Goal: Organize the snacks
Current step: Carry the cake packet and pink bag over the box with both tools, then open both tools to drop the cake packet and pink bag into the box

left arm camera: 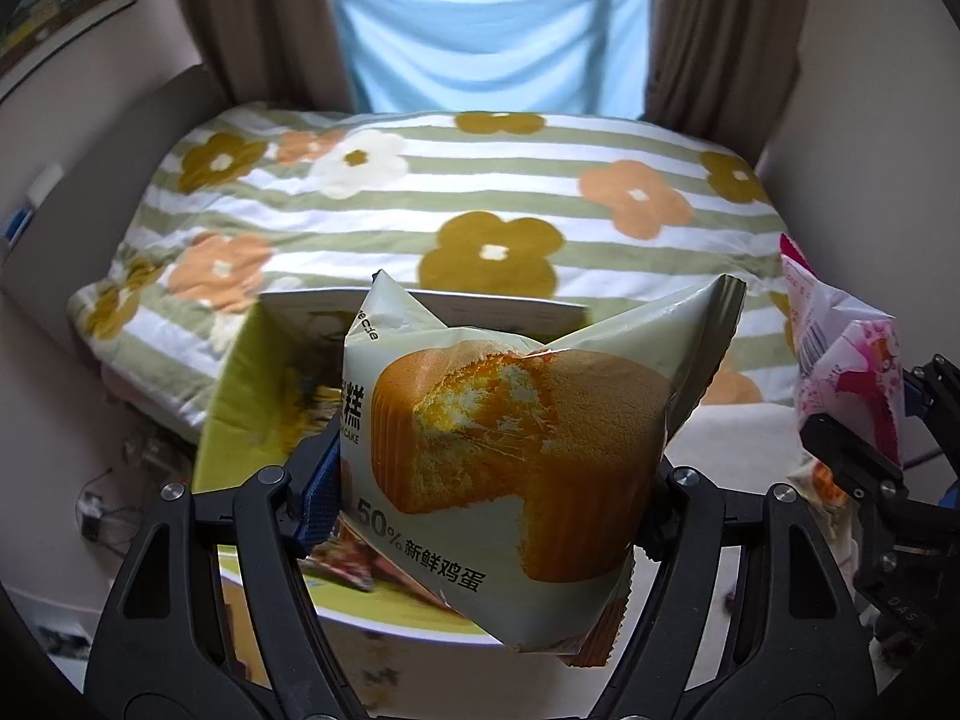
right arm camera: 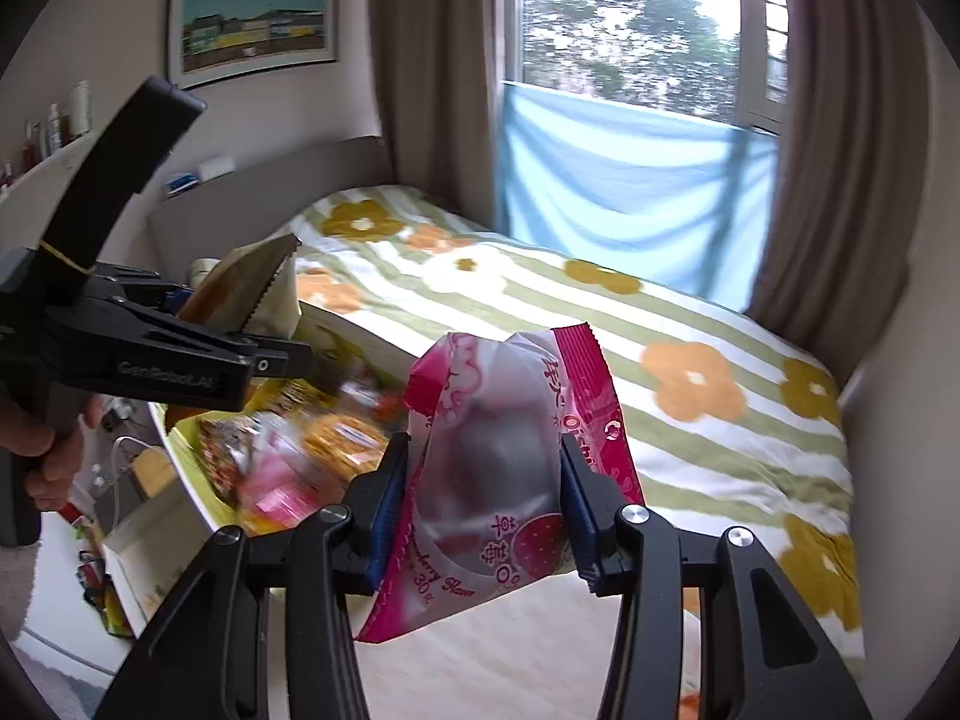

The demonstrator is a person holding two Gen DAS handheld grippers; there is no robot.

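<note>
Your left gripper is clamped on the cake packet, blue pads pressing both sides of the pale green wrapper, and it hangs in the air above the yellow-green box. That open box sits at the near edge of the bed, and the snacks inside it are a colourful blur. Your right gripper is squeezed on the pink strawberry packet, fingers pinching its frosted middle, the crimped end sticking up. It is held clear of the box, over the pale surface next to the flowered, striped bedspread. In the right wrist view your hand grips the left tool's handle, and the cake packet pokes out past its black jaws. Beyond the bed stand the curtains and a blue cloth across the window.
</note>
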